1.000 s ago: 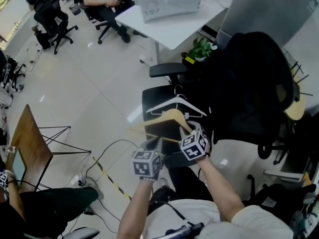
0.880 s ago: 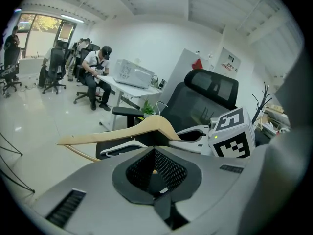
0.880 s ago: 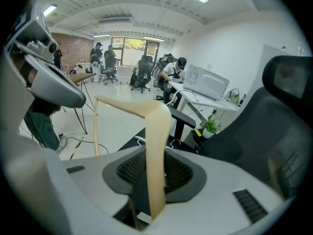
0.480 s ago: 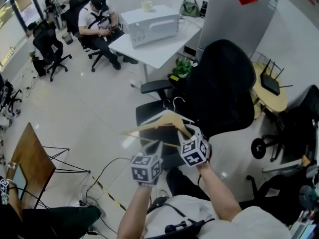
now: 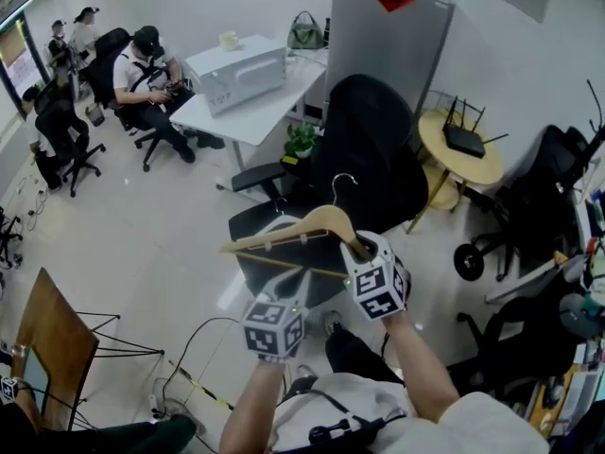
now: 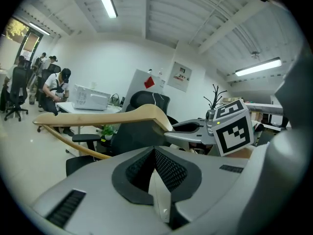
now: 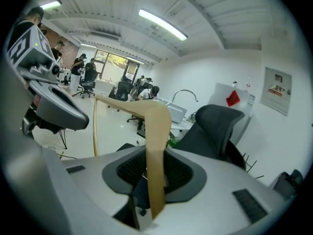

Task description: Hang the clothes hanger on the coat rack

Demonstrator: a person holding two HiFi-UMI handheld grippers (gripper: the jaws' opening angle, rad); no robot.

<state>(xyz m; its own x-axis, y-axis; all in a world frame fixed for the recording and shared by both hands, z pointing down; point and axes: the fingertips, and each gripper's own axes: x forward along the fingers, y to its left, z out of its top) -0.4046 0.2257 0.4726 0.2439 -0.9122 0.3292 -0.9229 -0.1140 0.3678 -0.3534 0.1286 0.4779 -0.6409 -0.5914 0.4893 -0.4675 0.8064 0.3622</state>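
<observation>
I judge the wooden hanger (image 5: 293,237) light, stiff and smooth, so it may pivot or slip in a loose hold. A thick shoulder arm is the sound place to take it, leaving the metal hook (image 5: 342,185) free. My right gripper (image 5: 362,252) has its fingers (image 7: 128,169) clamped on the end of one arm. The hanger is in the air before the black office chair (image 5: 373,149), hook uppermost. My left gripper (image 5: 286,291) has its fingers (image 6: 172,171) together on nothing, with the hanger just ahead, not touching.
</observation>
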